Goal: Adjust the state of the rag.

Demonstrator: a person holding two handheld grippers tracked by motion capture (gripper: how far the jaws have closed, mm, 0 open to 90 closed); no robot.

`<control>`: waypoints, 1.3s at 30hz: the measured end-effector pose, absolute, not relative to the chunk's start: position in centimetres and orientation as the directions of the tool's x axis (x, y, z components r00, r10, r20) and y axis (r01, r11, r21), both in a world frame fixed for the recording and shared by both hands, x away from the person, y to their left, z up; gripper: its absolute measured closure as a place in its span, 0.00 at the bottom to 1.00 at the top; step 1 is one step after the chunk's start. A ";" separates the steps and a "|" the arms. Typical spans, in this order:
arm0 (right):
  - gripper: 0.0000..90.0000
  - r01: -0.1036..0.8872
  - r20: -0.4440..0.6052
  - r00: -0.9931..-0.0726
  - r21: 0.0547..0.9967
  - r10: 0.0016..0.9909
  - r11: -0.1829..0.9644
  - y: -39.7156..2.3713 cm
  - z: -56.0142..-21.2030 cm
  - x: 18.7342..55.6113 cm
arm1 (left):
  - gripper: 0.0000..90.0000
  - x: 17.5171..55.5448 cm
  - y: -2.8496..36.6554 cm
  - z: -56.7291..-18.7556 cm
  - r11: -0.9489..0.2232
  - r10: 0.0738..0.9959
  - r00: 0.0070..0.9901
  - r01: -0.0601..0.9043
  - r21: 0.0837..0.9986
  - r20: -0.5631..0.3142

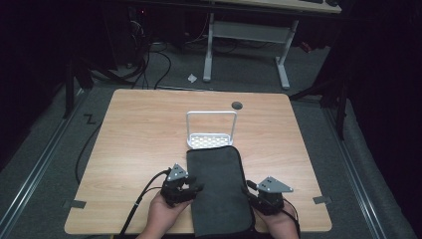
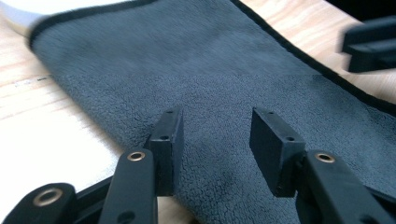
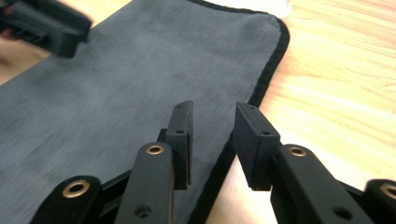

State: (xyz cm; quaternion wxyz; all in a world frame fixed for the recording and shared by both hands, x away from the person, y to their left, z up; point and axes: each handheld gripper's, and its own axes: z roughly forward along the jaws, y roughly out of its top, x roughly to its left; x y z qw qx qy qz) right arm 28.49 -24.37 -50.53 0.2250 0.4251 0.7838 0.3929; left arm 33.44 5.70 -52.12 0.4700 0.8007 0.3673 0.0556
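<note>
Soft, limp grey towel (image 1: 219, 191) at lower centre, likely light and best pinched at its black hem; left gripper (image 2: 215, 140) and right gripper (image 3: 212, 135) stood apart-jawed, empty.

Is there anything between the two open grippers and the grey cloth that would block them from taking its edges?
Nothing visible stands in the way. The left gripper hangs open over the grey cloth near its left edge, and the right gripper is open over its black-trimmed right edge. The white rack stands beyond the cloth's far end.
</note>
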 end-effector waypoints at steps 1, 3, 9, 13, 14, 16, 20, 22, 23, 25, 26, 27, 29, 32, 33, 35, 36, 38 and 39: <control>0.78 0.492 -0.024 -0.536 0.804 0.844 0.335 -24.3 -50.6 29.0 | 0.61 33.5 5.7 -52.1 -0.292 0.644 0.723 0.534 0.793 -0.249; 0.80 0.502 -0.021 -0.532 0.798 0.846 0.335 -24.0 -50.6 30.2 | 0.63 33.8 5.6 -52.2 -0.298 0.650 0.720 0.536 0.790 -0.243; 0.92 0.540 -0.034 -0.521 0.761 0.853 0.360 -23.1 -51.5 33.8 | 0.79 34.7 5.1 -52.8 -0.352 0.676 0.711 0.541 0.764 -0.193; 1.00 0.552 -0.062 -0.543 0.726 0.837 0.412 -22.5 -52.4 35.1 | 0.82 35.1 5.0 -53.1 -0.379 0.677 0.716 0.537 0.754 -0.169; 1.00 0.551 -0.069 -0.545 0.721 0.836 0.419 -22.3 -52.5 35.2 | 0.84 35.1 4.9 -53.1 -0.387 0.672 0.723 0.528 0.756 -0.161; 1.00 0.554 -0.069 -0.542 0.720 0.837 0.418 -22.2 -52.6 35.2 | 0.85 35.1 5.1 -53.1 -0.389 0.669 0.726 0.524 0.758 -0.158; 1.00 0.554 -0.061 -0.549 0.720 0.834 0.417 -22.3 -52.6 34.7 | 0.85 34.9 5.5 -53.2 -0.392 0.664 0.731 0.519 0.759 -0.157; 1.00 0.550 -0.063 -0.555 0.721 0.829 0.423 -22.1 -52.6 34.3 | 0.85 34.6 5.8 -53.2 -0.391 0.662 0.732 0.518 0.761 -0.159; 1.00 0.547 -0.060 -0.559 0.723 0.827 0.422 -22.1 -52.7 34.0 | 0.85 34.6 6.0 -53.2 -0.389 0.660 0.733 0.522 0.759 -0.165; 1.00 0.543 -0.058 -0.568 0.723 0.821 0.427 -21.9 -52.7 33.6 | 0.86 34.4 6.5 -53.3 -0.381 0.657 0.732 0.530 0.758 -0.182; 1.00 0.542 -0.054 -0.572 0.724 0.819 0.427 -21.8 -52.7 33.4 | 0.86 34.3 6.8 -53.3 -0.377 0.654 0.732 0.533 0.757 -0.190; 1.00 0.542 -0.048 -0.578 0.723 0.815 0.427 -21.8 -52.7 33.2 | 0.86 34.1 7.0 -53.3 -0.377 0.652 0.733 0.536 0.755 -0.195; 1.00 0.541 -0.045 -0.587 0.721 0.808 0.433 -21.6 -52.7 32.7 | 0.86 33.8 7.3 -53.2 -0.382 0.646 0.736 0.540 0.750 -0.200; 1.00 0.538 -0.038 -0.602 0.719 0.797 0.440 -21.3 -52.6 31.8 | 0.86 33.2 7.9 -53.1 -0.379 0.637 0.736 0.558 0.739 -0.229; 1.00 0.534 -0.039 -0.609 0.718 0.792 0.446 -21.2 -52.6 31.5 | 0.86 32.9 8.1 -53.1 -0.380 0.633 0.738 0.561 0.736 -0.235; 0.99 0.533 -0.033 -0.621 0.714 0.783 0.454 -21.0 -52.5 30.8 | 0.86 32.3 8.4 -53.1 -0.384 0.627 0.741 0.561 0.733 -0.240; 0.99 0.529 -0.034 -0.628 0.714 0.778 0.459 -21.0 -52.5 30.4 | 0.86 32.0 8.5 -53.1 -0.390 0.623 0.746 0.557 0.733 -0.235; 0.99 0.523 -0.035 -0.637 0.715 0.770 0.465 -20.8 -52.5 29.8 | 0.86 31.5 8.7 -53.1 -0.394 0.618 0.751 0.552 0.735 -0.232; 0.99 0.519 -0.038 -0.639 0.716 0.768 0.467 -20.8 -52.6 29.5 | 0.85 31.3 8.8 -53.1 -0.395 0.617 0.752 0.549 0.737 -0.231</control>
